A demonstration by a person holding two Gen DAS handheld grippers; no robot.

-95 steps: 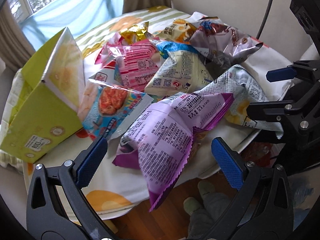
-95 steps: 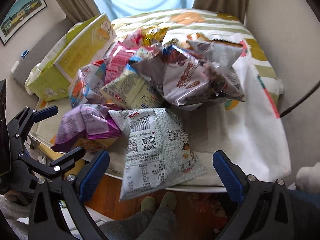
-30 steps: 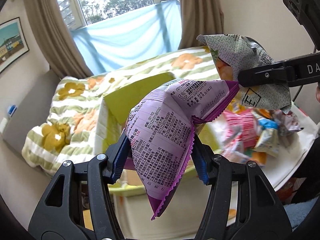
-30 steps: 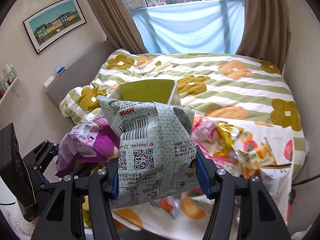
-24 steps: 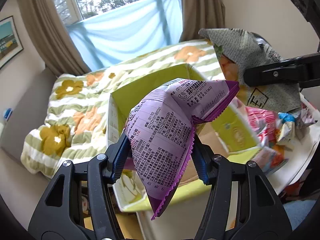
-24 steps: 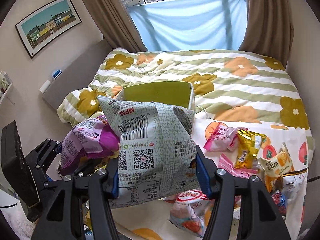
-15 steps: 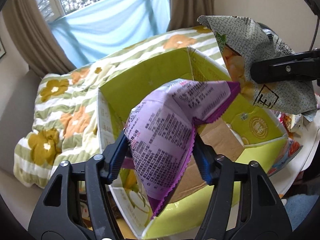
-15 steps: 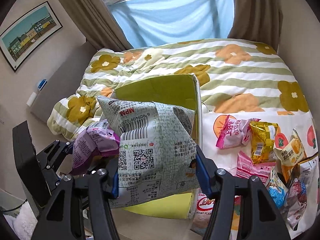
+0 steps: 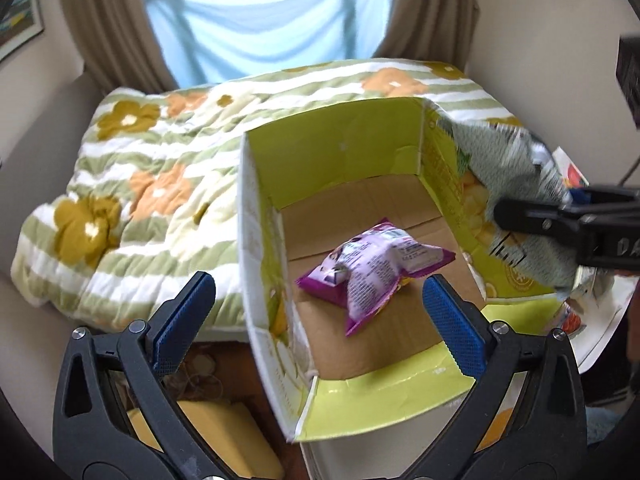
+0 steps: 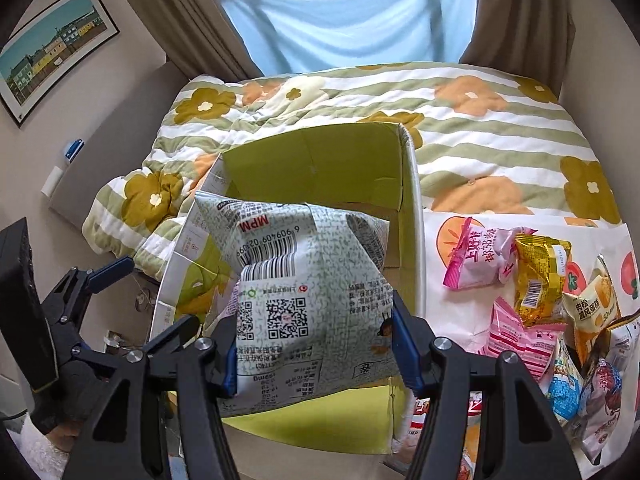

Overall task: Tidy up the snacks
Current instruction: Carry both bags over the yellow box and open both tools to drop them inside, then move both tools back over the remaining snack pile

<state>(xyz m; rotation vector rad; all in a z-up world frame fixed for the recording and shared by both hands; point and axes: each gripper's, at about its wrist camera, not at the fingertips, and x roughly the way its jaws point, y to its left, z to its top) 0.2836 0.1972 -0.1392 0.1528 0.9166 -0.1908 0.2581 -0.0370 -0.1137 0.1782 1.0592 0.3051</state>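
1. Already the left gripper (image 9: 318, 304) is opening, its blue fingers (image 9: 182, 318) spread wide with nothing between them; the purple snack bag (image 9: 370, 268) lies loose on the cardboard floor of the green box (image 9: 332, 152)
2. Meanwhile the right gripper (image 10: 316, 350) is clamped on the grey-green snack bag (image 10: 308, 296), held over the box's near edge, not yet let go
3. Beyond, several snack packets (image 10: 532, 280) lie on the patterned cloth (image 10: 448, 236) beside the box, so most sorting seems left
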